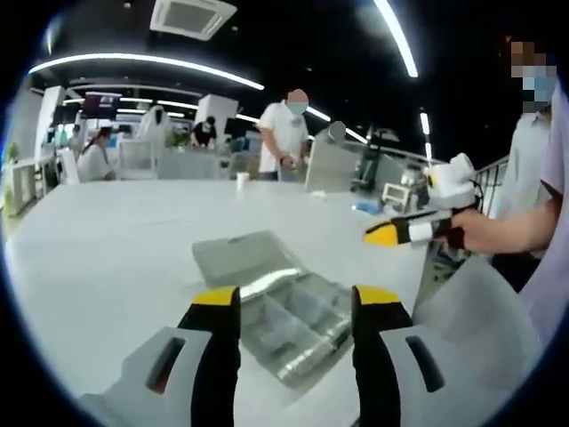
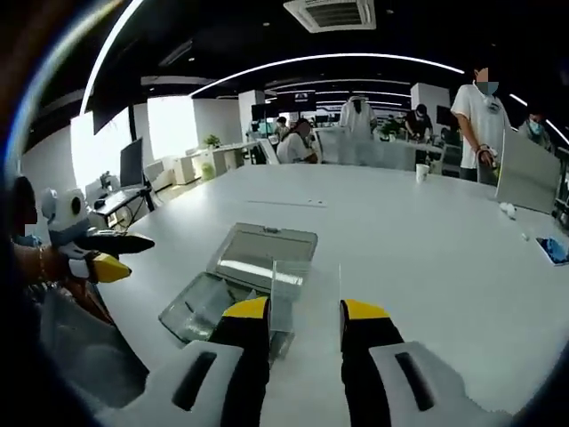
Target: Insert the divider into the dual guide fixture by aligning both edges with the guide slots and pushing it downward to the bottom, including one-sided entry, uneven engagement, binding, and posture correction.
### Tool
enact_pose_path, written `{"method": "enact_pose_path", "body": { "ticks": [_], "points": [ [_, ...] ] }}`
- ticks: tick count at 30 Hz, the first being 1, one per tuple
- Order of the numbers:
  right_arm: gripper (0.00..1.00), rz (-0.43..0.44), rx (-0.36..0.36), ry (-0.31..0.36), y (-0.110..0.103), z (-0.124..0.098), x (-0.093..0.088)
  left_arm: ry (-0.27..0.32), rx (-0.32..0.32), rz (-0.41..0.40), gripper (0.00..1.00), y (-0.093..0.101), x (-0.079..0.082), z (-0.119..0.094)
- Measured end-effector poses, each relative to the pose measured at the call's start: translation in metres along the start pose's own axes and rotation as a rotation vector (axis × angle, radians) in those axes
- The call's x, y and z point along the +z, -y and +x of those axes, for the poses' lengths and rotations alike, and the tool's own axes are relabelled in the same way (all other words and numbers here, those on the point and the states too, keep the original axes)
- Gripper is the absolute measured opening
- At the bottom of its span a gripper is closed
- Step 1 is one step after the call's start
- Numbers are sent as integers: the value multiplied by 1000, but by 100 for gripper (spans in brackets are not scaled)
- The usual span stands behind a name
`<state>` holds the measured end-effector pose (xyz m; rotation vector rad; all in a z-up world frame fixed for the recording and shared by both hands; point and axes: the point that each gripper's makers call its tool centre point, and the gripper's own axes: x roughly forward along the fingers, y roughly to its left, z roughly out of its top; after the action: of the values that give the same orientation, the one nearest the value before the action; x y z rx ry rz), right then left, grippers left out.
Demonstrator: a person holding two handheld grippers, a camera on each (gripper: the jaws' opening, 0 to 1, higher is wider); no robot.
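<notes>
Holding my right claw pinched on the clear divider, upright above the bench | left claw open, empty | fixture open-lidded on bench beneath

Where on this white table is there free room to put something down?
The table is bare between the clear plastic box and the paper cup at the far edge, and also to the right of the box. It is crowded at the near edge, where the box lies before the right gripper.

Open-plan office: desks, monitor, ceiling light strips.
</notes>
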<state>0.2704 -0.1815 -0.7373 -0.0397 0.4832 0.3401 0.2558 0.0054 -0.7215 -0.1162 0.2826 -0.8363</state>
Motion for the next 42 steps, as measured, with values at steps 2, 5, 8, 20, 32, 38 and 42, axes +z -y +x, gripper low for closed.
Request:
{"method": "enact_pose_path", "body": {
  "ticks": [2,5,8,20,32,38,42],
  "points": [
    [26,-6,12,15,-5,0,3,2,-10,-6,47,3,1,2],
    [26,-17,29,26,-14,0,7,11,-23,-28,45,6,4,6],
    [26,-30,46,36,-23,-1,10,24,-29,-44,44,7,10,10],
    [26,-73,108,58,-52,0,17,28,-97,-102,39,26,25,34],
    [26,-111,152,77,-70,-1,22,-5,-148,-221,31,37,23,48],
    [26,-116,168,82,-76,0,23,-6,-187,-314,28,44,25,56],
    [26,-127,178,83,-81,0,23,-9,-194,-338,25,47,25,60]
  ]
}}
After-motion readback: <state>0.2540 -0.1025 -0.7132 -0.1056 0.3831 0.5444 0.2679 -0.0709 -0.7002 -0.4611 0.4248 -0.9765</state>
